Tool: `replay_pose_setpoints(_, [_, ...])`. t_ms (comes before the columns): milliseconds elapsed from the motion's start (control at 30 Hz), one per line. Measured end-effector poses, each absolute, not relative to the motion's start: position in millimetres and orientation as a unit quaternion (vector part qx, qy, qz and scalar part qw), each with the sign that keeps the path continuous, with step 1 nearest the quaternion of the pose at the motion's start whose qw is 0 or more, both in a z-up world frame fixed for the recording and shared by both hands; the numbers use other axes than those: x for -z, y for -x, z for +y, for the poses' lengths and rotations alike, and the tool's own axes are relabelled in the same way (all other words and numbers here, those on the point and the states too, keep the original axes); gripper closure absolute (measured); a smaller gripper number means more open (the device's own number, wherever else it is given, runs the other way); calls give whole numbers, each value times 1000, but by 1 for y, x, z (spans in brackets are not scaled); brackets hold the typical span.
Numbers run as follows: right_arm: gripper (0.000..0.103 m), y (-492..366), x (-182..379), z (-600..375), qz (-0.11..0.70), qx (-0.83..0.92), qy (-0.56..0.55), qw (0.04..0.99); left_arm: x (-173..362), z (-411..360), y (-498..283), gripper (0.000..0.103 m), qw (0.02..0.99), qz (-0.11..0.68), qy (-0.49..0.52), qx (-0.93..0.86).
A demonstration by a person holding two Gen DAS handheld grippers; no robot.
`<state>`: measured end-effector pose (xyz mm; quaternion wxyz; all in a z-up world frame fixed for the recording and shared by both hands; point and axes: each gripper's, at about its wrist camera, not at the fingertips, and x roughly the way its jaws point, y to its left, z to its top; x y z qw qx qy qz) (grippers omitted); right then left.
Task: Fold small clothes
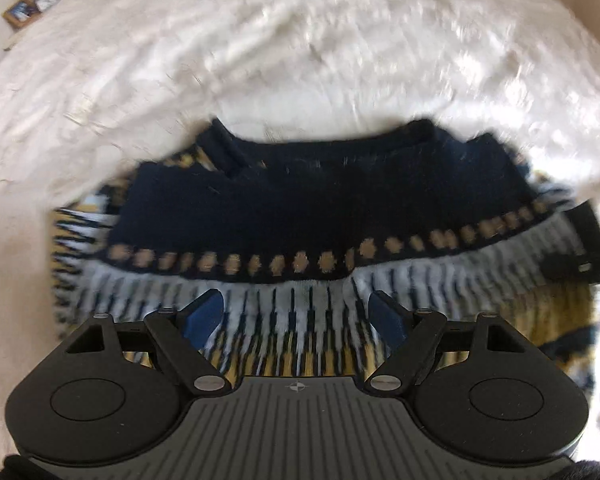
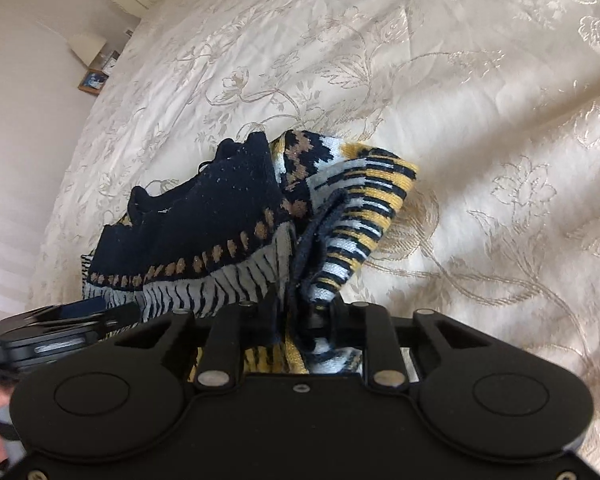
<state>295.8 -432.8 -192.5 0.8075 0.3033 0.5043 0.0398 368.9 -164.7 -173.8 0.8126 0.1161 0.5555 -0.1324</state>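
Note:
A small knitted sweater (image 1: 300,208), navy at the top with tan dots and grey, black and yellow stripes, lies on the cream bedspread (image 1: 260,40). My left gripper (image 1: 296,314) is open just above its striped part, blue pads apart and empty. In the right wrist view the sweater (image 2: 204,220) is bunched up, and my right gripper (image 2: 300,312) is shut on a striped fold of it, lifting that edge. The left gripper shows at the left edge of the right wrist view (image 2: 60,320). The right gripper shows at the right edge of the left wrist view (image 1: 580,264).
The floral bedspread (image 2: 460,120) spreads out all around the sweater. A bedside table with a lamp and a framed picture (image 2: 94,80) stands beyond the bed's far left edge. A wall is at the left.

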Motion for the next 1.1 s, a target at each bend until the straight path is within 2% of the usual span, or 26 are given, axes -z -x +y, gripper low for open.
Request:
replay_pose_setpoints(67, [71,-296,192,-432,507,-35,-301,807,198,-170,-378,23,792,581,-126,139])
replay_pose_setpoints(167, [71,-298,191,-430,509,-33,-296,807,205,-172,-381,20,793,577,-131,144])
replay_pose_setpoints(267, [68,-299,193,-430,511,-35,-294,807,186,-167,-374,24,802,564,-122,153])
replay_pose_setpoints(433, [65,-298,198,-434,506,-39,-309,804,159,-157,-373,24,829,530,-106,147])
replay_pose_setpoints(767, [64,-295,193,-436,503,-45,-311,805,206,-184,-420,20,803,558,-156,138])
replay_pose_setpoints(967, [64,-295,196,-439,503,-46,-327,798,167,-170,-394,22,831,521,-144,132])
replay_pose_setpoints(1100, [70,-293,196,-439,498,-42,-331,801,159,-165,-357,22,827,523,-140,151])
